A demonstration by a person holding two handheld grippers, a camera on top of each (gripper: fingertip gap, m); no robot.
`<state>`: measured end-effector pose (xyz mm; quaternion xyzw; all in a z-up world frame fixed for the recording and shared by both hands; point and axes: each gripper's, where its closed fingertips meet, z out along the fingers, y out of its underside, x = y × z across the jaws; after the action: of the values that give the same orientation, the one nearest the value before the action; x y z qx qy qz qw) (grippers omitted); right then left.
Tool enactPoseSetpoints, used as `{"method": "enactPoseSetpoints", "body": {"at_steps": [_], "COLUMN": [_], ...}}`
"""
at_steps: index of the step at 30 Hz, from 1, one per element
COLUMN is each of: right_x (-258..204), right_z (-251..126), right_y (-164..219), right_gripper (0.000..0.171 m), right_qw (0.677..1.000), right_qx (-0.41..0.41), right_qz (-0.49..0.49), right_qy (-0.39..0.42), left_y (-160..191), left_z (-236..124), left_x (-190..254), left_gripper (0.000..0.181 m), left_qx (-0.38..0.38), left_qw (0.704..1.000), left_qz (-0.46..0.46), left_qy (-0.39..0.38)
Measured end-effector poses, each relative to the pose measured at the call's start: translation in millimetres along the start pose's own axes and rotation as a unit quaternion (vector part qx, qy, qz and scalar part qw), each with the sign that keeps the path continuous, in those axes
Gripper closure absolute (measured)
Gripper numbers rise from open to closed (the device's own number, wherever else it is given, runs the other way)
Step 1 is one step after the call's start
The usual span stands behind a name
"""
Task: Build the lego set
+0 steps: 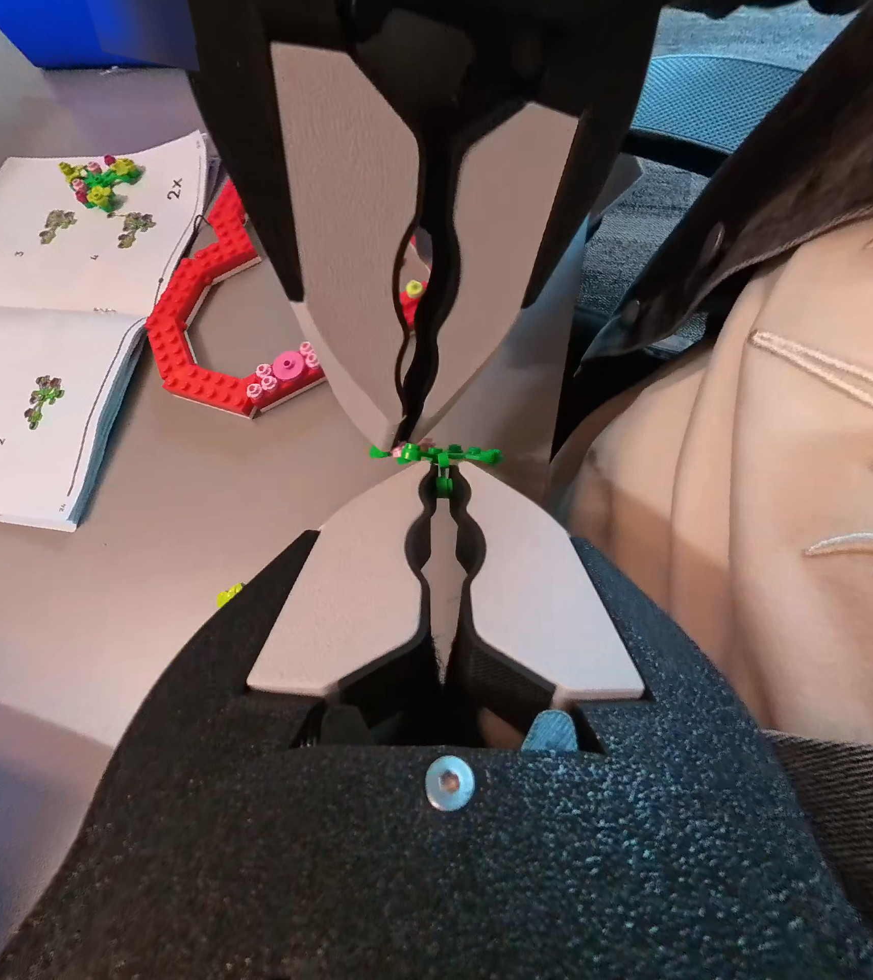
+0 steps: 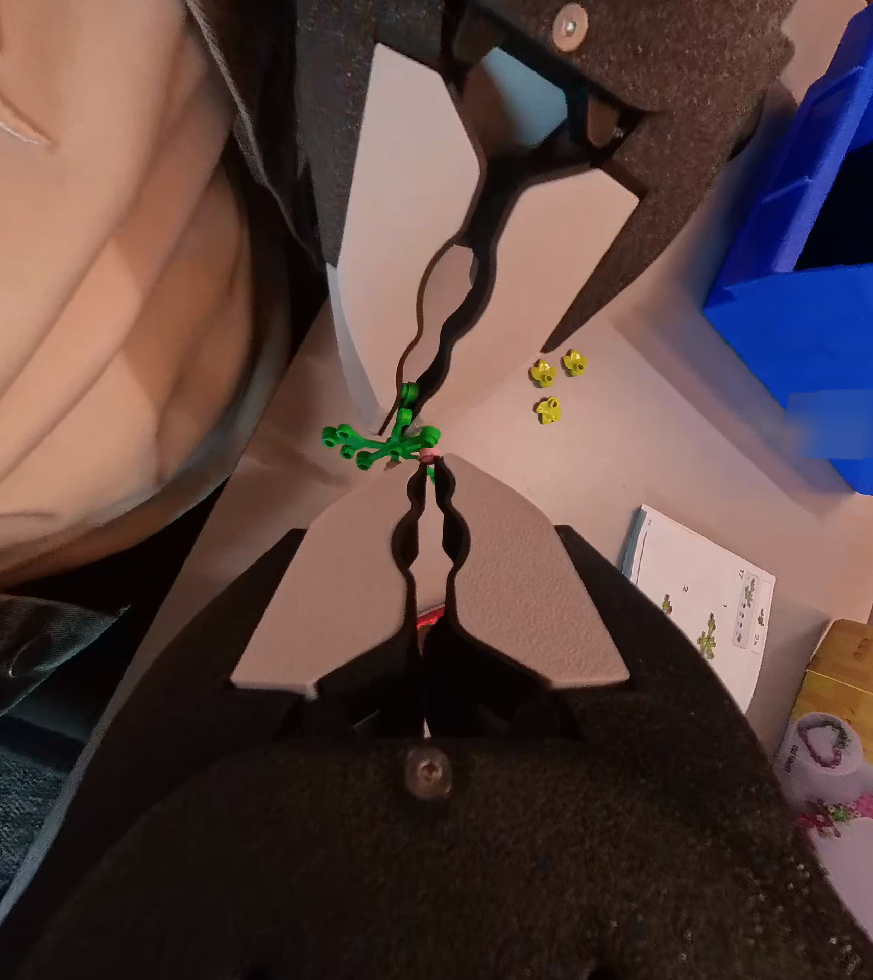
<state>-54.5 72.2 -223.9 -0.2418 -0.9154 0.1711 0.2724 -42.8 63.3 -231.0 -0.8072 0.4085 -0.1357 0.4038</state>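
Both tools, left tool (image 1: 442,485) and right tool (image 2: 430,466), pinch one green sprig (image 1: 437,455) above the table edge (image 2: 201,535).

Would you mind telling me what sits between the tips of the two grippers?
A green leaf piece with a small pink piece on it; the left gripper and right gripper both pinch it, shown in both wrist views.

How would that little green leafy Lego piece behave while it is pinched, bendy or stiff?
Probably light: the green leaf piece is thin, with slim branching arms. Those arms look apt to flex or snap under a hard squeeze. It may also twist, since the left gripper and the right gripper each pinch only a small part of it.
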Motion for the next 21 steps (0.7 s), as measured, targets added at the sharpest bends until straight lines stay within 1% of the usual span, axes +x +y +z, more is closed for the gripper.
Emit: {"method": "enactPoseSetpoints", "body": {"at_steps": [6,9,11,14,16,19,21], "right_x": [-5.1,-1.9,4.6,11.9,16.6,18.6,17.6], "right_z": [5.2,4.8,3.8,2.9,2.4,-0.7,-3.7], "right_y": [0.9,2.2,5.1,5.4,7.5,6.2,3.7], "right_gripper": [0.168,0.168,0.167,0.167,0.166,0.165,0.165], "right_qw": [0.999,0.999,1.0,0.999,0.997,0.993,0.989], "right_qx": [-0.017,-0.013,-0.007,0.026,0.041,0.071,0.095], "right_qz": [-0.04,-0.037,-0.016,0.034,0.06,0.087,0.103], "right_qy": [-0.016,-0.018,-0.012,-0.017,-0.018,-0.033,-0.055], "left_y": [3.8,3.1,4.5,4.9,5.5,3.9,5.5], "left_z": [2.9,2.3,1.1,-1.4,-3.4,-6.9,-7.3], "left_x": [3.7,0.3,-6.1,-12.1,-15.3,-14.1,-16.5], "left_gripper": [0.177,0.177,0.177,0.177,0.177,0.177,0.177], "left_qx": [-0.028,-0.019,-0.008,0.03,0.052,0.075,0.07], "left_qw": [0.999,0.999,1.0,0.998,0.994,0.992,0.993], "left_qz": [0.039,0.033,0.007,-0.058,-0.084,-0.091,-0.084], "left_qy": [0.016,0.014,0.008,0.028,0.037,0.05,0.044]}}
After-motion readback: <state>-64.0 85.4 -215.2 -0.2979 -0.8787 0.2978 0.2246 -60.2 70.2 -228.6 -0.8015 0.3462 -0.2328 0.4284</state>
